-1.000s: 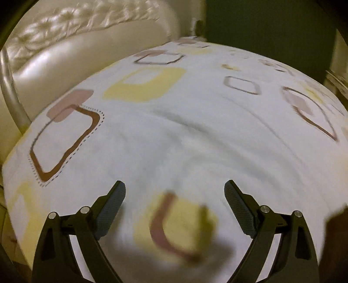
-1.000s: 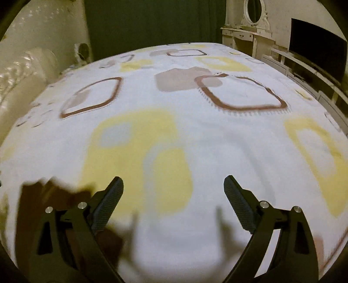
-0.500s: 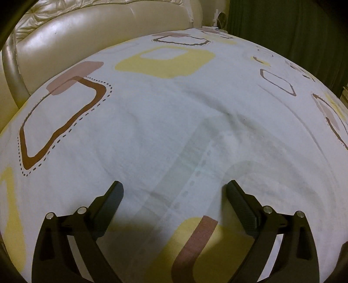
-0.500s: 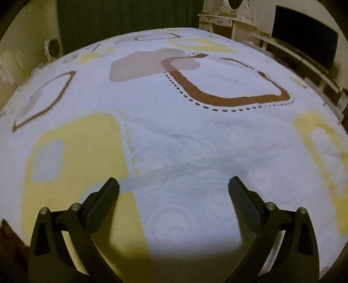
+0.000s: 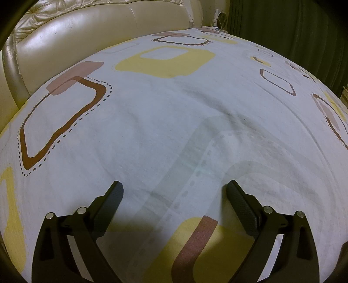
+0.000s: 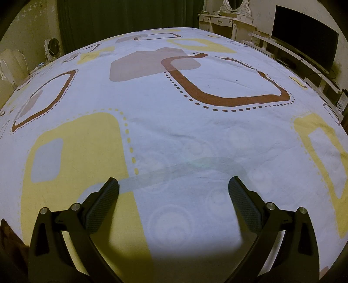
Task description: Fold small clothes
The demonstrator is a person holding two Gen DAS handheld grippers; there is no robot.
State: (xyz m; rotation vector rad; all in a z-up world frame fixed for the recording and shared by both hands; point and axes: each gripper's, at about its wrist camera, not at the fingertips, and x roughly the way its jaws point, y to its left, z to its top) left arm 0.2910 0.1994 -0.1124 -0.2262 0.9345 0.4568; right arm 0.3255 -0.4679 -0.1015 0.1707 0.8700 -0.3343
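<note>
Holds the left gripper (image 5: 174, 185) low over the patterned bedsheet (image 5: 152, 122), fingers spread wide with nothing between them, pointing toward the cream leather headboard (image 5: 87, 32). Shows no garment anywhere ahead of these tongs, only flat sheet with brown and yellow squares and a few soft creases. Catches just a dark sliver (image 5: 343, 252) at the lower right edge, too cut off to identify. Holds the right gripper (image 6: 173, 181) equally low, fingers equally far apart and empty, aimed down the bed toward the dressing table (image 6: 226, 19) and the television (image 6: 304, 43). Shows again no clothing in front, but a brown patch (image 6: 9, 237) at the lower left edge, blurred and mostly out of frame. Suggests, as a guess only, that the garment lies between the two grippers and behind their view, about equally near to both; cannot tell its long axis, shape or fabric from here.
</note>
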